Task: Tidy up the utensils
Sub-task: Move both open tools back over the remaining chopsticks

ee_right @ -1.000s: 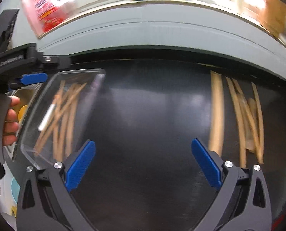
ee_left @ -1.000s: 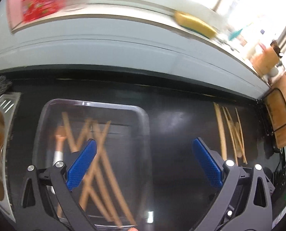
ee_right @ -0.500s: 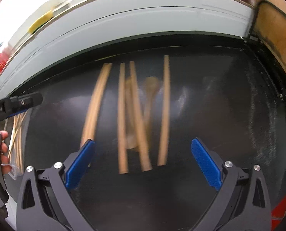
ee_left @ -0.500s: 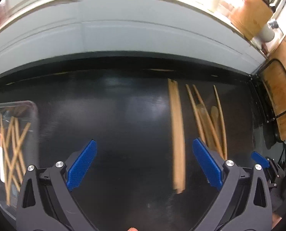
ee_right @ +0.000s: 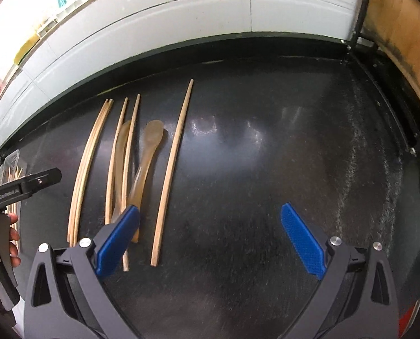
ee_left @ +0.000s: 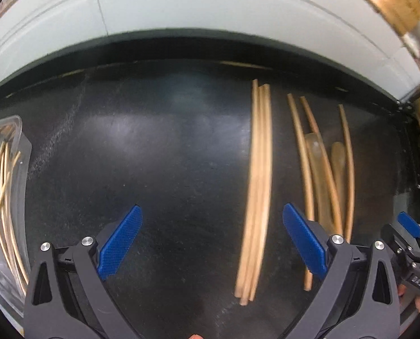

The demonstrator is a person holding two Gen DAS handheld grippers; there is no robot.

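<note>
Wooden chopsticks lie loose on the black counter: a tight bundle and, right of it, single sticks crossing two pale horn-coloured spoons. My left gripper hovers open just in front of the bundle's near end, holding nothing. In the right wrist view the same bundle, a spoon and a lone chopstick lie left of centre. My right gripper is open and empty, its left fingertip over the sticks' near ends. A clear plastic tray at far left holds several chopsticks.
White tiled wall runs along the counter's back edge. A wooden board in a black wire rack stands at the right end. A hand holding the left gripper's handle shows at the right wrist view's left edge.
Both grippers swung right, away from the clear tray and toward the loose chopsticks and spoons. The tray slid to the far left of the views. Both stayed open.
</note>
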